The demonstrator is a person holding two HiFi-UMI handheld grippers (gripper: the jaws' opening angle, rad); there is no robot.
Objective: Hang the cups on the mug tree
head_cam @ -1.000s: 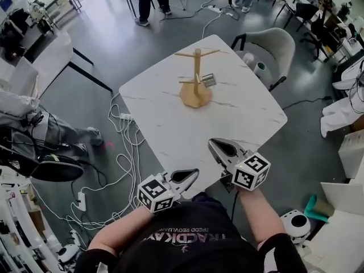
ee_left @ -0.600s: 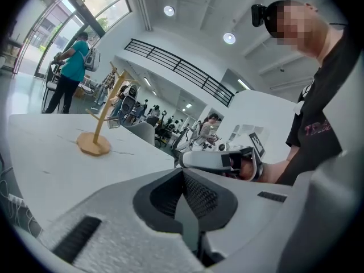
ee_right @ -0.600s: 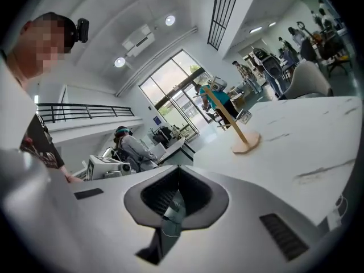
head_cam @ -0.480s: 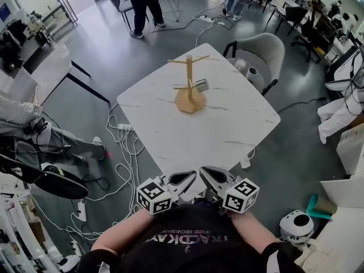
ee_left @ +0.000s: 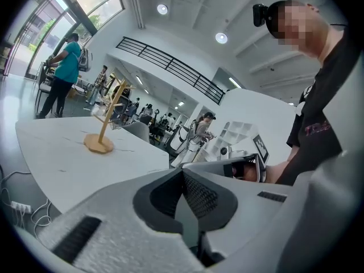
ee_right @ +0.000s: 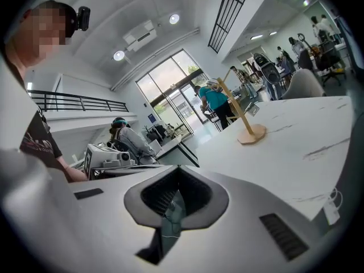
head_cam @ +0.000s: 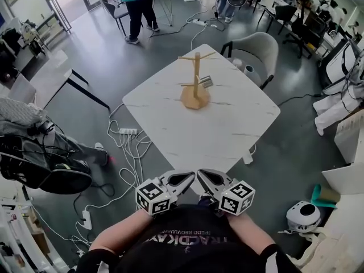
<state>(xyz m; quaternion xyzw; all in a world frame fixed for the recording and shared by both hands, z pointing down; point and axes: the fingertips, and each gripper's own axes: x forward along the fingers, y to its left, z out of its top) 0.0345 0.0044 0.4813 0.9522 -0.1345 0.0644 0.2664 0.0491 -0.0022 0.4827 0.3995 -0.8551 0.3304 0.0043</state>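
Observation:
A wooden mug tree (head_cam: 195, 87) stands on the far half of the white marble table (head_cam: 222, 129). One metal cup (head_cam: 206, 82) hangs on a lower right peg. In the left gripper view the mug tree (ee_left: 104, 124) shows far off at the left, and in the right gripper view the mug tree (ee_right: 242, 116) is far off at the right. My left gripper (head_cam: 187, 178) and right gripper (head_cam: 203, 176) sit side by side at the table's near edge, close to my body. Both are shut with nothing between the jaws. I see no other cup.
A grey chair (head_cam: 257, 50) stands behind the table at the right. Cables and power strips (head_cam: 128, 147) lie on the floor to the left, with bags (head_cam: 48, 169) further left. A person (head_cam: 135, 1) stands at the back beside another table (head_cam: 51, 75).
My right gripper has pulled back from over the table to its near edge, beside the left gripper. The left gripper has barely moved.

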